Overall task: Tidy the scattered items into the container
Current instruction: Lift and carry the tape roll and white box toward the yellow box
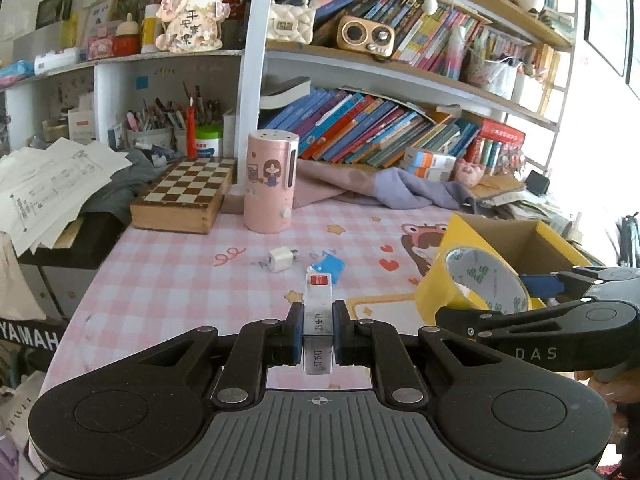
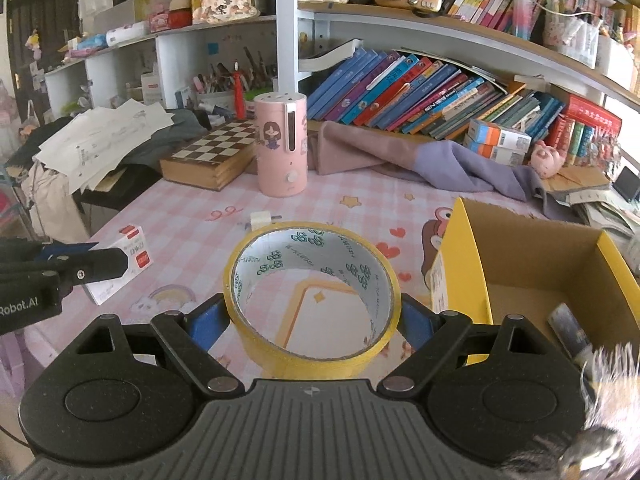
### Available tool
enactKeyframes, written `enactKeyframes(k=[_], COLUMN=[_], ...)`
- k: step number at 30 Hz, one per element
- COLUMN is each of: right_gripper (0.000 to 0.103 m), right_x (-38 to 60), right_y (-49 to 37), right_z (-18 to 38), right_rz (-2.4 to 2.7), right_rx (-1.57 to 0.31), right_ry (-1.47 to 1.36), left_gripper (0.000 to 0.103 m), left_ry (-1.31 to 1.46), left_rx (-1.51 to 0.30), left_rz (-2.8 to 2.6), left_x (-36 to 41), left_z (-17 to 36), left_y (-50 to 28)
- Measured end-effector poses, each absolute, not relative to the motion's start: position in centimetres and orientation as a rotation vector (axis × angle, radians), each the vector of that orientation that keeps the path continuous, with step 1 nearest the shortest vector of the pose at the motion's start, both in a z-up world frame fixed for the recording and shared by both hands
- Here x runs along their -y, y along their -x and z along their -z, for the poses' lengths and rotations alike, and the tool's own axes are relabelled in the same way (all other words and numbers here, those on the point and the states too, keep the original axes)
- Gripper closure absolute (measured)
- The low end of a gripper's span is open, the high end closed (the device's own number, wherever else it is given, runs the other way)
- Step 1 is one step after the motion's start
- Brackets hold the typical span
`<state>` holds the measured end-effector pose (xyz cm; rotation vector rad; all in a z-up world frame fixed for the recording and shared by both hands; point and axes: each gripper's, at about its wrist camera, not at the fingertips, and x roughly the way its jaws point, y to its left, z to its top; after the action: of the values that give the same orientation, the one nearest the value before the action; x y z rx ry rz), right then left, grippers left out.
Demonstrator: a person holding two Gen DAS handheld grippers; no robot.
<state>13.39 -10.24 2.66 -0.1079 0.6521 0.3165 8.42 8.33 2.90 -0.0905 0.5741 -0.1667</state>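
Grippers: two in view, one per hand
Left gripper [image 1: 318, 330]: closed on one small white staple box [image 1: 319, 312], blue pads pressing its two long sides; held above the pink checked table mat [image 1: 168, 280]
Staple box axis: long axis runs straight ahead along the fingers, red-labelled end pointing away toward the shelves, printed end toward the camera
Right gripper [image 2: 316, 316]: clamped on one yellow tape roll [image 2: 316, 292], pads against its outer wall on opposite sides
Tape roll attitude: tilted, open core facing up and toward the right wrist camera, mat visible through the hole; just left of the container
Container: one yellow cardboard box [image 2: 464, 264], open top, at the right of the mat; one small item lies inside near its front, too unclear to name
Loose items on mat: one white charger plug [image 1: 281, 259]; one blue packet [image 1: 330, 266], just beyond the staple box tip and apart from the plug
Other: one pink cylindrical appliance [image 1: 271, 182] upright at the back; one chessboard box [image 1: 186, 194] to its left
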Motion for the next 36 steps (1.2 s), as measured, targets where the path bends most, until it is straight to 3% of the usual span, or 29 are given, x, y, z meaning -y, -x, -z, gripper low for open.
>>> enactKeyframes(k=[18, 36], right_gripper=[0.016, 0.016], right_x=[11.6, 14.5], right_y=[-4.6, -1.3], right_z=[-2.2, -1.5], right_rz=[-0.273, -0.179], right_rx=[-0.683, -0.730], right_ry=[0.076, 0.047], left_gripper=[0.090, 0.090], left_ry=[0.093, 0.072], left_rx=[-0.574, -0.592], left_rz=[0.221, 0.353], left_x=[-7.5, -4.2], left_z=[-3.0, -2.5], left_y=[-1.3, -0.4])
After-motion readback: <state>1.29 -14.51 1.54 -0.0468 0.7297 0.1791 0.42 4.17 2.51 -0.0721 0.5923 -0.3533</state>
